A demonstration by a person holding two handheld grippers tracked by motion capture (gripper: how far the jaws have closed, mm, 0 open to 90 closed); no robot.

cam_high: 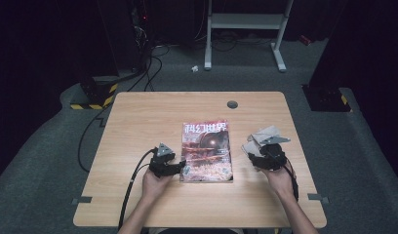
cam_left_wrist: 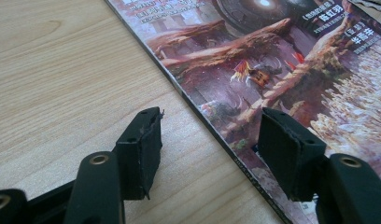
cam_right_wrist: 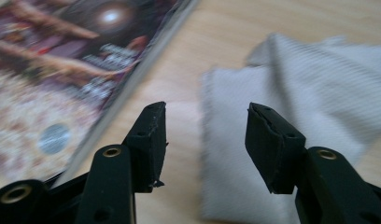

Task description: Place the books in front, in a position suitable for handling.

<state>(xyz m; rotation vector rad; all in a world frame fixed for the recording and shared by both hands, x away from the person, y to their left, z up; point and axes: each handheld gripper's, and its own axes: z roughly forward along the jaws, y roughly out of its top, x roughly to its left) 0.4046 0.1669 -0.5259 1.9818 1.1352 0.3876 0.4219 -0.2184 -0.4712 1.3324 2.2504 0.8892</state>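
- My left gripper (cam_high: pixel 183 167) sits at the left edge of the magazine (cam_high: pixel 207 151), low on the worktop (cam_high: pixel 138 117). Its fingers (cam_left_wrist: pixel 142 144) are spread and pinch nothing.
- In the left gripper view one of those fingers is over bare wood and the other over the magazine's cover, with the spine edge running between them.
- The magazine lies flat and closed, cover up, in the middle of the worktop.
- My right gripper (cam_high: pixel 253 151) is at the right side of the worktop, over a grey cloth (cam_high: pixel 265 134) that lies crumpled just right of the magazine and apart from it.
- Its fingers (cam_right_wrist: pixel 149 140) are spread as well; the cloth (cam_right_wrist: pixel 296 93) lies under the gap, and the pads do not press on it.
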